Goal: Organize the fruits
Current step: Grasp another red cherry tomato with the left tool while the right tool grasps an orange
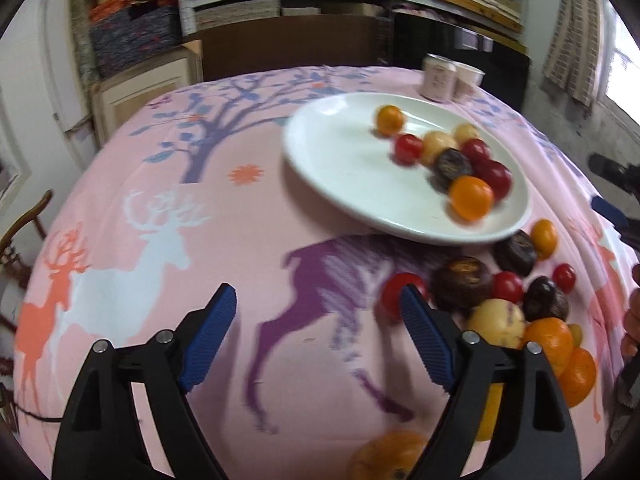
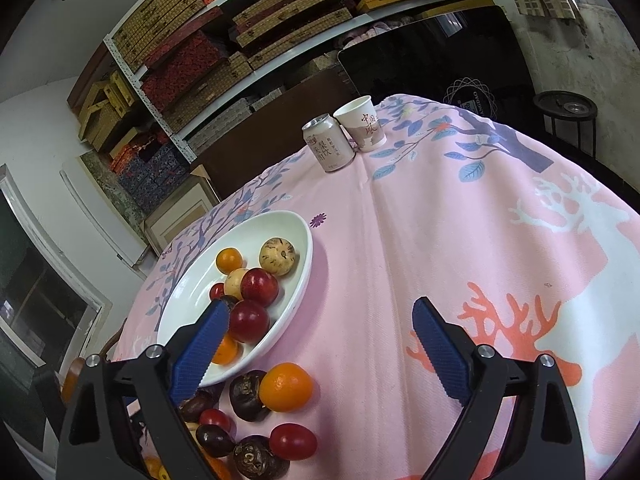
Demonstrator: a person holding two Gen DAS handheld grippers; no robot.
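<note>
We hold both grippers with fingers spread wide and empty: the left gripper (image 1: pixel 318 334) beside the loose fruit pile (image 1: pixel 516 300) near the bench's front edge, the right gripper (image 2: pixel 320 344) above it. The white plate (image 2: pixel 188 284) sits just behind, partly filled. Round fruits may roll off the bench edge if nudged; soft ones could bruise.

Pink deer cloth, white plate, bright fruit

The tablecloth (image 2: pixel 420 240) is pink, printed with white, coral and purple deer and blue-leaved trees. The plate (image 2: pixel 192 284) is plain white. Its fruit (image 2: pixel 256 286) is orange, dark red, pale yellow and dark brown. The can (image 2: pixel 328 142) is pinkish-beige; the paper cup (image 2: pixel 362 122) white with red characters.
</note>
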